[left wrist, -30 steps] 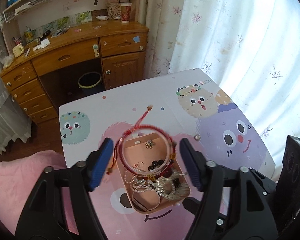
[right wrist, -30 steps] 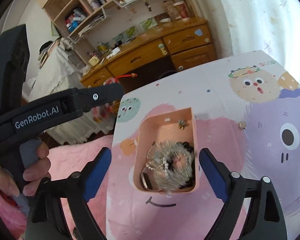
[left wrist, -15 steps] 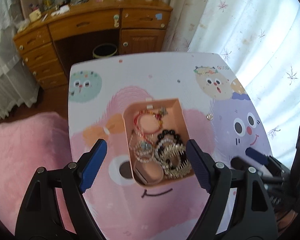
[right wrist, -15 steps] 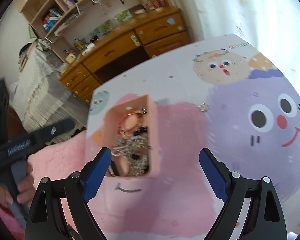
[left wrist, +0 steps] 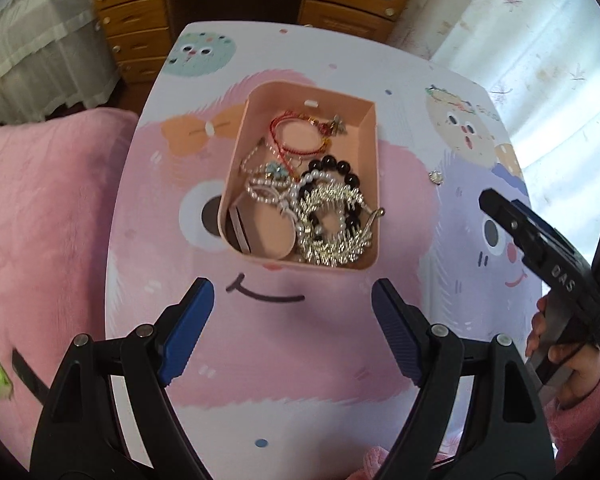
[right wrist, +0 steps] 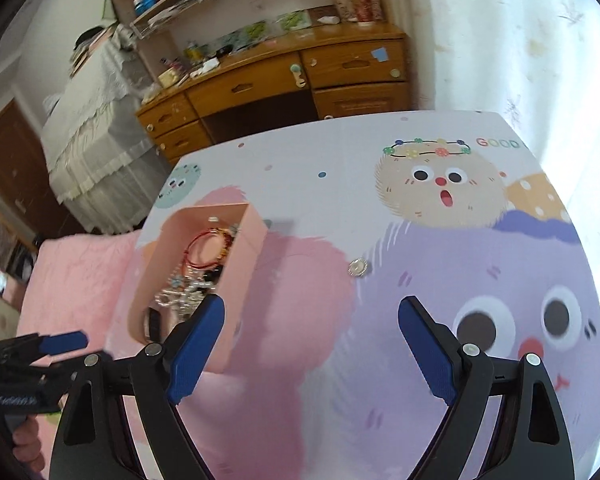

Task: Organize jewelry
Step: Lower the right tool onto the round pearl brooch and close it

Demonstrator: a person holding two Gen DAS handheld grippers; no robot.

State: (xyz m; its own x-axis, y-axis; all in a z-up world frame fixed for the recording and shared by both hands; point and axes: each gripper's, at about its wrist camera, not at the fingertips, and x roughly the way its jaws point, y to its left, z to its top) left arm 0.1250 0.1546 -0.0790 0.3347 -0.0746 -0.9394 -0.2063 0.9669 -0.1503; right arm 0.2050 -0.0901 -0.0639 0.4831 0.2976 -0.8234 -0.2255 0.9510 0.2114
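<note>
A pink tray (left wrist: 370, 136) (right wrist: 244, 264) sits on the cartoon-print table (left wrist: 284, 360). It holds a red cord bracelet (left wrist: 296, 136) (right wrist: 206, 246), a black bead bracelet (left wrist: 336, 168), pearl strands (left wrist: 268, 192), a silver fringed piece (left wrist: 332, 220) and a small pink case (left wrist: 268, 232). A small silver stud (left wrist: 435, 177) (right wrist: 357, 267) lies loose on the table right of the tray. My left gripper (left wrist: 290, 336) is open and empty, hovering nearer than the tray. My right gripper (right wrist: 310, 344) is open and empty, between tray and stud, nearer than both.
A pink blanket (left wrist: 40, 220) lies left of the table. A wooden desk with drawers (right wrist: 284, 76) stands beyond the table's far edge. White curtains (right wrist: 520, 40) hang at the right. The right gripper's body (left wrist: 560, 272) shows at the table's right side.
The red cord bracelet, held above the tray a second ago, now lies inside it. My left gripper has drawn back. My right gripper has swung right toward the stud.
</note>
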